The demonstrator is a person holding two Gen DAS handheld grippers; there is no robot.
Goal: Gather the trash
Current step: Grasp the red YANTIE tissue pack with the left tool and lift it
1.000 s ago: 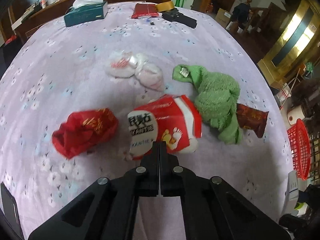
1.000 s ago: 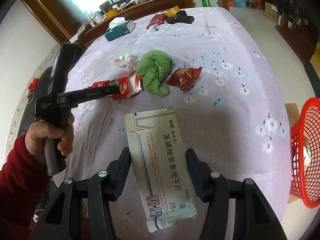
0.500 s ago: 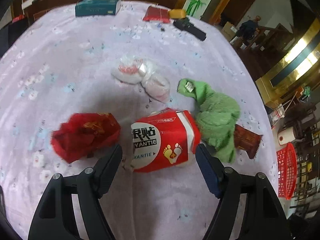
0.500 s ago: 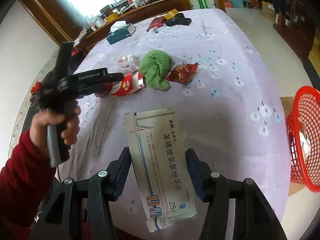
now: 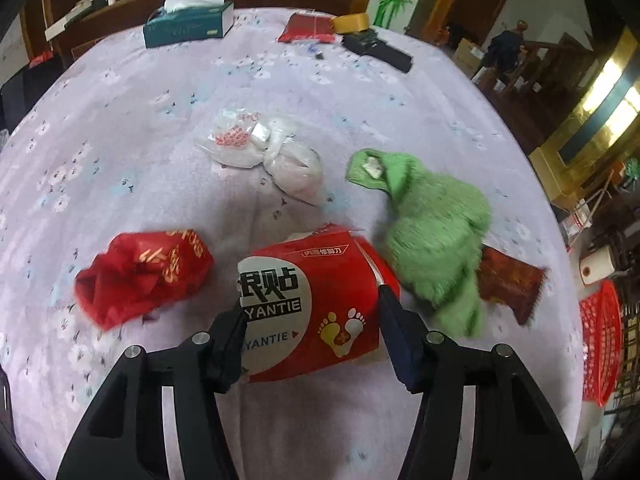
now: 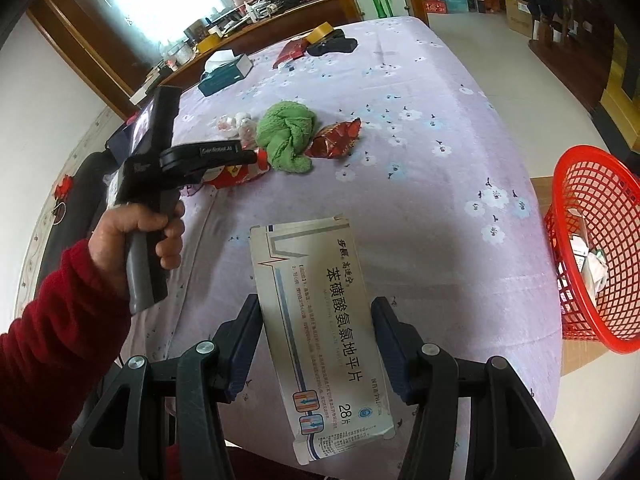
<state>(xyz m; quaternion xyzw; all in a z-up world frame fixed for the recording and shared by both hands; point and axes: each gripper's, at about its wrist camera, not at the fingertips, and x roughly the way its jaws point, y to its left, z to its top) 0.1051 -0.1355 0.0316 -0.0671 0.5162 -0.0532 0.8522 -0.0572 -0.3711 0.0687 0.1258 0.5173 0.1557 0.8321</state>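
Observation:
My left gripper [image 5: 310, 320] is open, with its fingers on either side of a red and white foot-patch packet [image 5: 316, 304] that lies on the purple flowered tablecloth [image 5: 120, 120]. A crumpled red bag [image 5: 144, 276], a clear plastic bag [image 5: 264, 152], a green towel [image 5: 436, 232] and a brown snack wrapper [image 5: 508, 284] lie around it. My right gripper [image 6: 316, 336] is shut on a white medicine box [image 6: 324, 328] and holds it above the table's near edge. The left gripper also shows in the right wrist view [image 6: 256, 158].
A red mesh basket [image 6: 592, 248] with some trash in it stands on the floor right of the table. A green tissue box [image 5: 188, 24], a red packet [image 5: 308, 30], a tape roll [image 5: 352, 22] and a black item [image 5: 376, 48] lie at the far edge.
My left gripper has opened from shut and moved forward, so its fingers now stand around the foot-patch packet. My right gripper has kept hold of the medicine box.

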